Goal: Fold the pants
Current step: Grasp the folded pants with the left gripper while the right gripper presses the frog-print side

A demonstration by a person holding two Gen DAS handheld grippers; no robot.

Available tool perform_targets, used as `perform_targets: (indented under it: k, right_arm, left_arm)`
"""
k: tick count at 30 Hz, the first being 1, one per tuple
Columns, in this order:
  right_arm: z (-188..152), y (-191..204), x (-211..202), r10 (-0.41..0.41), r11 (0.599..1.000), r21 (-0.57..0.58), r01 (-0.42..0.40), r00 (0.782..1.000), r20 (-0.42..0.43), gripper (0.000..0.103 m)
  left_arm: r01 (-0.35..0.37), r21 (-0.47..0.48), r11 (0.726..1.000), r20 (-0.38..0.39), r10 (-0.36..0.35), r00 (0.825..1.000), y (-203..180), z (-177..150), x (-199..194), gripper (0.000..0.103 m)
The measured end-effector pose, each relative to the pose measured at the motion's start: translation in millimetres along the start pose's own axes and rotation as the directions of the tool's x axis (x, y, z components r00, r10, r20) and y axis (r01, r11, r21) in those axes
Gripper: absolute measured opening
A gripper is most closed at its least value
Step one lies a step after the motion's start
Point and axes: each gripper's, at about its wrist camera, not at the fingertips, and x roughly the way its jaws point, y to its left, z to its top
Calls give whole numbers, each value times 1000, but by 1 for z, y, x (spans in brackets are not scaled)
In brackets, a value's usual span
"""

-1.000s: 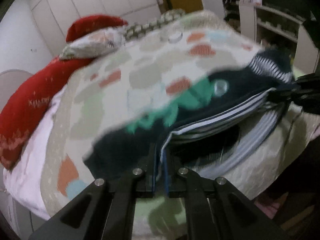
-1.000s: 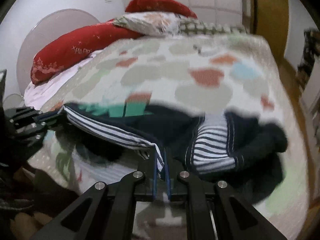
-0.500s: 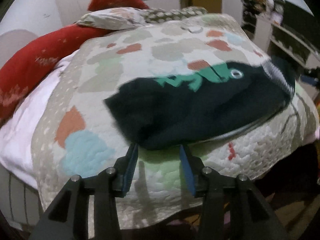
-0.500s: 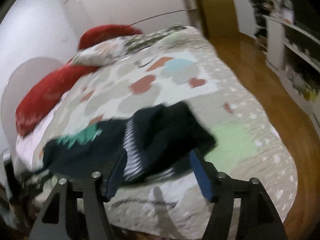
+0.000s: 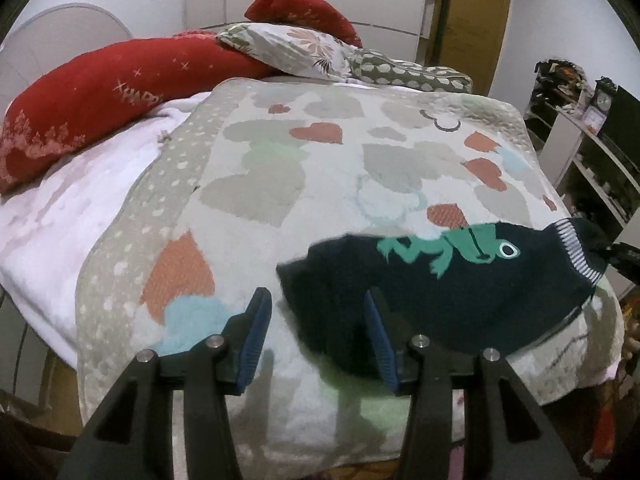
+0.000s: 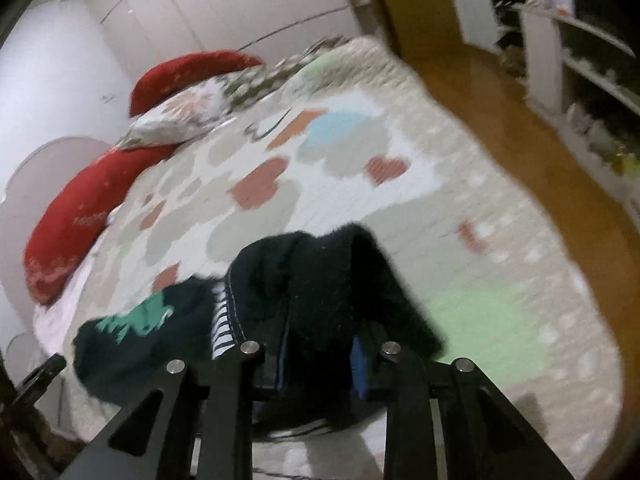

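The pants (image 5: 460, 292) lie near the near edge of the bed (image 5: 280, 184), on the heart-patterned quilt, already doubled over into a short dark bundle. A green frog print and a striped waistband show at the right end in the left wrist view; in the right wrist view the same bundle is seen from its right side, with the stripes on the left of the picture.

The left gripper (image 5: 316, 324) is held just off the left end of the bundle. Its jaws stand apart and are opening further; only bare quilt is seen between the blue pads, and the dark cloth lies just beyond the right-hand pad.

The right gripper (image 6: 320, 364) is set over the right part of the bundle. Its jaws are closing, with a thick fold of dark cloth between the blue pads. Whether the pads already press on that fold cannot be told, since the picture is blurred.

The fabric is judged to be soft, light knit that sags and slides on the quilt. It is not fragile, but stacked layers may slip apart if only the top one is pinched. Hold is best taken at the folded edge or waistband, with all layers caught together, and both ends lifted evenly.
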Motion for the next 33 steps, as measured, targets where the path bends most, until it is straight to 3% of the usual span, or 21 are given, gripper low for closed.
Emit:
perform_targets:
  k: [7, 9, 12, 13, 14, 16, 18, 21, 25, 29, 33]
  right_arm:
    - [12, -30, -2, -159, 986, 49, 157, 987, 31, 26]
    - [10, -28, 5, -190, 982, 26, 189, 982, 15, 28]
    - [7, -26, 9, -233, 973, 1, 233, 972, 11, 40]
    - [6, -27, 7, -235, 972, 6, 235, 972, 9, 49]
    - [6, -30, 5, -219, 976, 16, 219, 976, 8, 56]
    - [4, -35, -6, -189, 981, 52, 188, 982, 20, 58]
    - [3, -41, -26, -190, 978, 97, 184, 979, 66, 59]
    - [2, -33, -52, -207, 974, 122, 190, 967, 150, 59]
    - [5, 8, -59, -118, 993, 37, 113, 975, 187, 59]
    - [-4, 61, -25, 8, 995, -102, -1, 998, 67, 59]
    - [-26, 101, 24, 52, 983, -168, -68, 994, -100, 59]
  left_arm:
    - [3, 53, 999, -30, -1, 1000, -26, 10, 36, 47]
    - [-55, 96, 994, -42, 60, 997, -33, 6, 54, 47]
    - [-113, 110, 987, -74, 122, 990, -30, 1, 73, 48]
    - [-115, 99, 988, -87, 124, 988, -27, -1, 77, 55]
    - [-115, 70, 991, -95, 121, 988, -21, -3, 80, 59]
    - [-122, 28, 992, -91, 124, 988, -12, -4, 81, 75]
    - [-110, -25, 994, -99, 107, 989, -1, -6, 81, 80]
    - [-65, -111, 992, -113, 53, 992, 12, -7, 76, 80]
    - [-32, -212, 977, -88, 14, 996, 27, -8, 54, 80]
    - [-12, -266, 964, -83, -11, 996, 40, -14, 41, 80]
    - [-3, -296, 955, -102, -28, 994, 47, -23, 45, 80]
